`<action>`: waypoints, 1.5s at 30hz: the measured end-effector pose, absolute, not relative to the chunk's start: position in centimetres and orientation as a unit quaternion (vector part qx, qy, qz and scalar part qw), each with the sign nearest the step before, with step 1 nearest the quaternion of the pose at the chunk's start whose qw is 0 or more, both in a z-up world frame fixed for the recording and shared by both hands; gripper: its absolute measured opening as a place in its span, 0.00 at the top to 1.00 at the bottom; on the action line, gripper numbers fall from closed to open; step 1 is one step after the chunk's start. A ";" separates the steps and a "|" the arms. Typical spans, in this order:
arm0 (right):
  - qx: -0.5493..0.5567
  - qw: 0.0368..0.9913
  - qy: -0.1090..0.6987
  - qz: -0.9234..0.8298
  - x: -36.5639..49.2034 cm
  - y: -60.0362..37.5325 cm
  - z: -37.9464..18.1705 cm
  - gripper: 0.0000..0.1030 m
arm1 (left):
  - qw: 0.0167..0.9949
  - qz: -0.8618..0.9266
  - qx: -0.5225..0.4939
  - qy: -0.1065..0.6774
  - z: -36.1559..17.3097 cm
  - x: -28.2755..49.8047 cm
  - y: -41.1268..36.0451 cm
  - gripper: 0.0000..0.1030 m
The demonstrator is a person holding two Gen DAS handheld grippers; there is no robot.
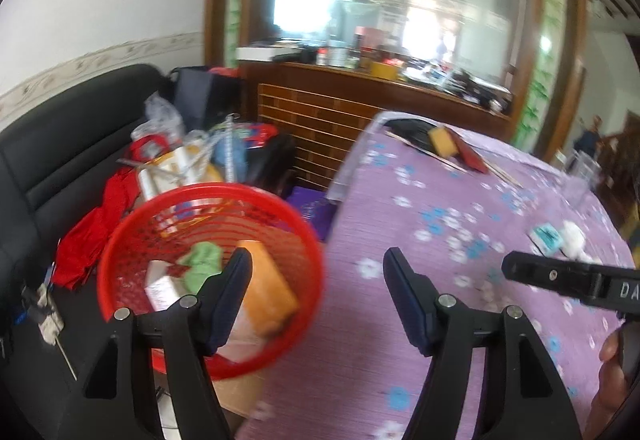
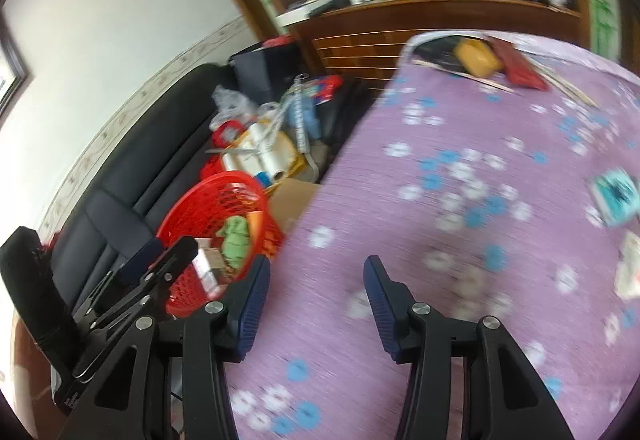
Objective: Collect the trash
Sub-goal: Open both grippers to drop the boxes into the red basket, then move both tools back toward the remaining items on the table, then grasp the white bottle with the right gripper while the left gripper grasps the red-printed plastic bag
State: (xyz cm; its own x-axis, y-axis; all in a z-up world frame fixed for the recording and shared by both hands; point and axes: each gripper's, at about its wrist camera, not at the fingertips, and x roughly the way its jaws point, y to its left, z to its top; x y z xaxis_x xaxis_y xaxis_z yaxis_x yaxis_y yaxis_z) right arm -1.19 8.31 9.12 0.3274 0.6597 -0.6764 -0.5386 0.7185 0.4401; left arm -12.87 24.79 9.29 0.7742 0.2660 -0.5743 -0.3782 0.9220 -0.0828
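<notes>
Beside the purple flowered tablecloth (image 1: 420, 320), left of its edge: red mesh basket (image 1: 208, 272), holding an orange sponge (image 1: 268, 288), a green crumpled scrap (image 1: 202, 264) and a small white carton (image 1: 162, 286). Above basket rim and cloth edge: left gripper (image 1: 316, 264), jaws apart, empty. Over the cloth: right gripper (image 2: 316, 272), jaws apart, empty. On the cloth toward the right: teal card (image 1: 548, 236) just beside white wadded tissue (image 1: 574, 236). At the far edge: yellow sponge (image 2: 478, 58). Behind the basket: black sofa (image 1: 60, 144) under clutter.
</notes>
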 end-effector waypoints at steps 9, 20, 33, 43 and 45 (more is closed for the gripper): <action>0.136 0.852 0.424 0.276 0.6 -5.4 9.1 0.48 | 0.946 0.099 -0.018 0.309 10.1 -10.6 15.4 0.31; 0.201 0.879 0.428 0.066 7.7 -22.7 6.6 0.48 | 0.929 -0.073 0.114 0.345 10.3 -4.4 1.1 0.30; 0.304 0.856 0.408 0.094 8.4 -28.9 2.1 0.48 | 0.872 -0.155 0.311 0.344 3.5 4.4 -11.3 0.30; 0.339 0.840 0.409 0.111 8.5 -29.4 1.4 0.48 | 0.860 -0.179 0.333 0.343 1.0 7.3 -13.1 0.40; 0.338 0.841 0.408 0.112 8.5 -29.3 1.4 0.48 | 0.863 -0.182 0.305 0.360 1.0 7.4 -12.4 0.59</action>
State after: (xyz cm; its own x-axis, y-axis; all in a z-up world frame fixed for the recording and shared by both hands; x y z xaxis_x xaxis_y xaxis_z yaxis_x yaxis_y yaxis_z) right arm 8.51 -29.30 1.44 0.6426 0.4639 -0.6098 0.0876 0.7462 0.6599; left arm 7.45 -12.43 1.01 0.6753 -0.0943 -0.7315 0.5334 0.7474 0.3960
